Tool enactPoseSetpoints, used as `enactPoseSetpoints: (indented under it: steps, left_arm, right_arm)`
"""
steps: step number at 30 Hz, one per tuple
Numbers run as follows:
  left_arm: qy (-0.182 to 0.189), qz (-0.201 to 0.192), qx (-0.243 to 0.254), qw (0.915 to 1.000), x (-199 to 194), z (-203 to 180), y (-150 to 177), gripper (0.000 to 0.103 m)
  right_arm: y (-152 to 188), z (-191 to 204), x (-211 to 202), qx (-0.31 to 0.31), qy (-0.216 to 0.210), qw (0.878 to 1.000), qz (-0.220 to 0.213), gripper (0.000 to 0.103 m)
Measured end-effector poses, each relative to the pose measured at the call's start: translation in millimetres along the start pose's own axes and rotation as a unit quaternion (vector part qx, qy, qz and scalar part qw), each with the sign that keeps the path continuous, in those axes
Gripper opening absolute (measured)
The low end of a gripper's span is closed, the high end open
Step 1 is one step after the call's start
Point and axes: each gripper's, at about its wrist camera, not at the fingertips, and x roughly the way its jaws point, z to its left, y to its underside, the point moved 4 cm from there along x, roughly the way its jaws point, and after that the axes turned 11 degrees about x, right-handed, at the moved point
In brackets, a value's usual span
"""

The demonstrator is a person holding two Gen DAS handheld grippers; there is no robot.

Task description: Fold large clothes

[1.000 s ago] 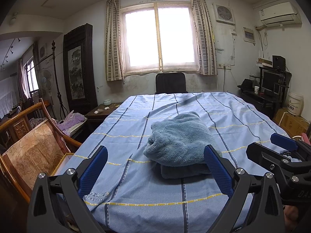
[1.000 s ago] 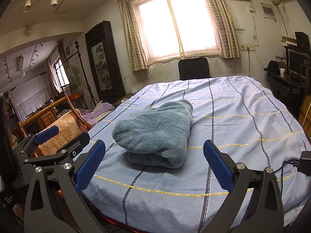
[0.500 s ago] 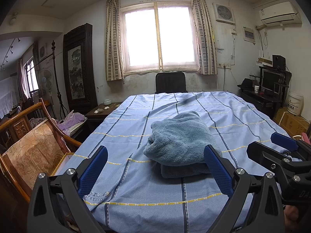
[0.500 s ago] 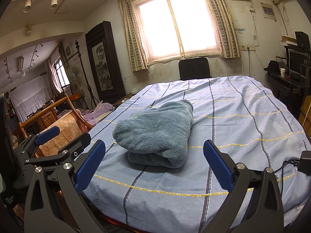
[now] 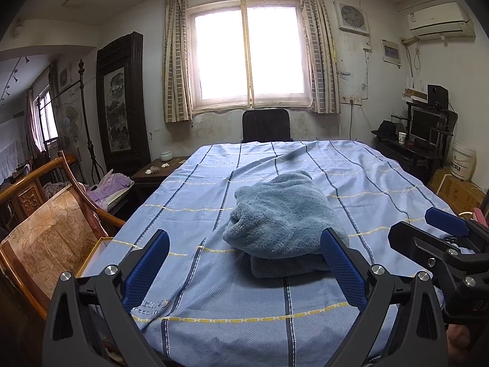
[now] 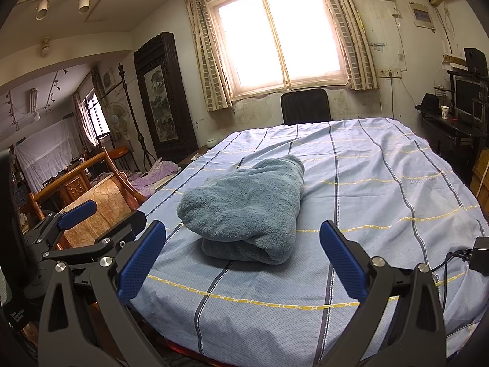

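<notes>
Your blue fleece garment [image 5: 284, 220] lies in the centre of both frames as a thick folded bundle on the striped bed sheet [image 5: 214, 299], with a flatter layer showing under its near edge. The folding looks finished, or nearly so: the bundle is compact and nothing trails out of it.

Your left gripper [image 5: 244, 272] sits at the bottom of its frame with its jaws spread wide and nothing between them. Your right gripper [image 6: 241, 261] is the same, jaws wide apart and empty. Both hang short of the bundle, near the closer edge of the bed, and touch neither cloth nor sheet.

If you judge the fold good, the next move is only to back away. If you want it tidier, bring one gripper to the loose top flap at the near left of the bundle and press or tuck it flat; the pile is soft and will likely spring back.

As for containers, a white bucket [image 5: 463, 160] stands at the right edge of the left view; you cannot tell what it holds.
</notes>
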Motion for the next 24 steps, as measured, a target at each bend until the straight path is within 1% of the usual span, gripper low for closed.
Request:
enactPoseSetpoints:
  steps: [12, 24]
  left_arm:
    - [-0.006, -0.003, 0.005, 1.0, 0.4, 6.0, 0.1, 0.099]
    - [-0.001, 0.007, 0.013, 0.9999, 4.2, 1.6, -2.6, 0.099]
  right_arm:
    - [3.0, 3.5, 3.0, 0.001, -0.002, 1.0, 0.003, 0.098]
    - [3.1, -0.3, 4.1, 0.006, -0.002, 1.0, 0.002, 0.098]
